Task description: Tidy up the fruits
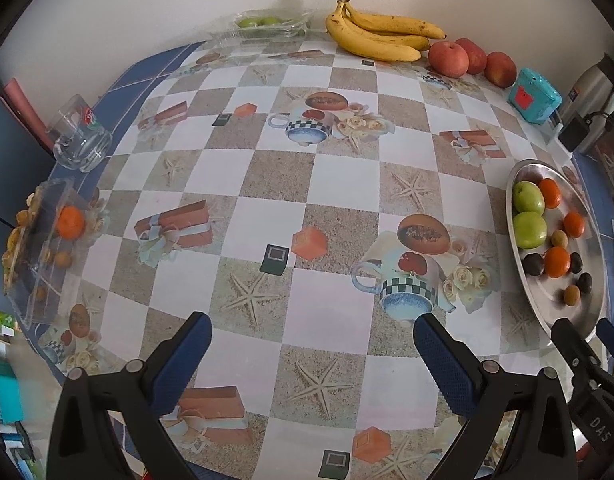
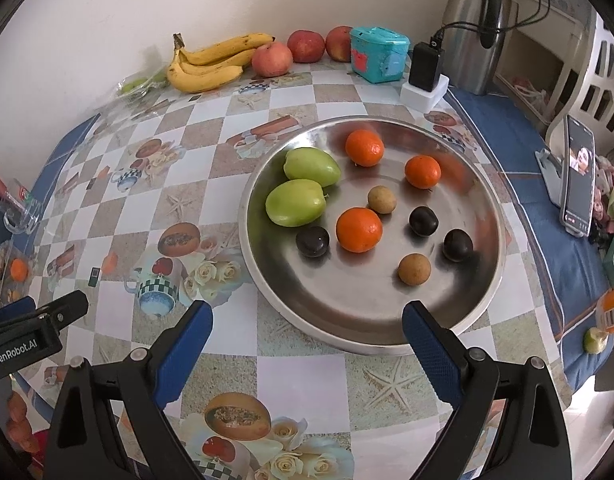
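Observation:
A round steel tray (image 2: 467,280) (image 1: 547,312) holds two green apples (image 2: 297,202), three mandarins (image 2: 359,229), three dark plums (image 2: 312,241) and two small brown fruits (image 2: 414,269). My right gripper (image 2: 307,328) is open and empty, hovering at the tray's near rim. My left gripper (image 1: 313,336) is open and empty above the checkered tablecloth, left of the tray. A clear plastic box (image 1: 39,248) at the left edge holds one mandarin (image 1: 69,222). Bananas (image 1: 381,34) and three red apples (image 1: 449,59) lie by the far wall.
A glass mug (image 1: 79,140) stands at the left edge. A clear pack with green fruits (image 1: 263,24) sits by the wall. A teal box (image 2: 379,54), a charger (image 2: 425,68), a steel thermos (image 2: 473,24) and a phone on a stand (image 2: 579,176) are at the right.

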A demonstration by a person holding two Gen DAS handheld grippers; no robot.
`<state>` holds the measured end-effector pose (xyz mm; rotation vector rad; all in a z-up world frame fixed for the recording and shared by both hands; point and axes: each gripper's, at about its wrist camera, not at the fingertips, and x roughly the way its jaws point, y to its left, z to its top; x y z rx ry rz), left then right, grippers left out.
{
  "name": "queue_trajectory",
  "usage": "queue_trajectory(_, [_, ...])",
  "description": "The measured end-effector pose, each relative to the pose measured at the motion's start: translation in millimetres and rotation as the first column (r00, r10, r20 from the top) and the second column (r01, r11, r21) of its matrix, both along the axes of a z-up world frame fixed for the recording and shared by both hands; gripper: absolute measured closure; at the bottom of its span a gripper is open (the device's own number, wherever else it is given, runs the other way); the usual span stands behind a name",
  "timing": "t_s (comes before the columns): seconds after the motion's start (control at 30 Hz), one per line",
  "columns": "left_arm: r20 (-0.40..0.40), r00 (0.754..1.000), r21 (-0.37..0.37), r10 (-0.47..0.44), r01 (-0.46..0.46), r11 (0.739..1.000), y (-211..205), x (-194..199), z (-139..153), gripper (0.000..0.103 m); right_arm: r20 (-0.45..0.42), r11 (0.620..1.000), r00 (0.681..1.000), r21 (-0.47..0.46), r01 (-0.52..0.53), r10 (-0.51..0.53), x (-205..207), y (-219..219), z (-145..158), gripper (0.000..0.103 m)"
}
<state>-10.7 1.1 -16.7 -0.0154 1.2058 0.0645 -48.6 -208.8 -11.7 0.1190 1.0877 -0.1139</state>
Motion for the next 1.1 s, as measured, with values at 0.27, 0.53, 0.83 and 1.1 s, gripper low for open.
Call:
queue_trajectory(0.27, [-0.005, 1.000, 0.014, -0.011, 0.011, 1.000, -2.1, -0.2, 0.3, 0.001, -0.023, 1.000, 1.000, -0.022, -0.009, 0.009, 1.0, 2.7, -2.9, 0.007])
queue_trajectory(0.53, [-0.025, 1.000, 0.020, -0.001, 0.002, 1.000, -0.7, -0.5, -4.2, 0.001, -0.032, 1.000, 0.999, -0.016, 0.007, -0.008, 0.4, -1.2, -4.4, 0.007])
queue_trajectory(0.83, [-0.038, 0.999, 0.023, 0.003, -0.002, 1.000, 1.0, -0.2, -6.3, 0.001, -0.036, 1.000, 0.999, -0.014, 0.011, -0.011, -0.3, -1.4, -5.6, 0.007])
queue_trajectory(1.1, [-0.049, 0.999, 0.025, 0.002, -0.001, 1.000, 1.7, -0.2, -8.7, 0.001, -0.042, 1.000, 0.999, -0.015, 0.011, -0.011, -0.9, -1.4, -7.1, 0.007])
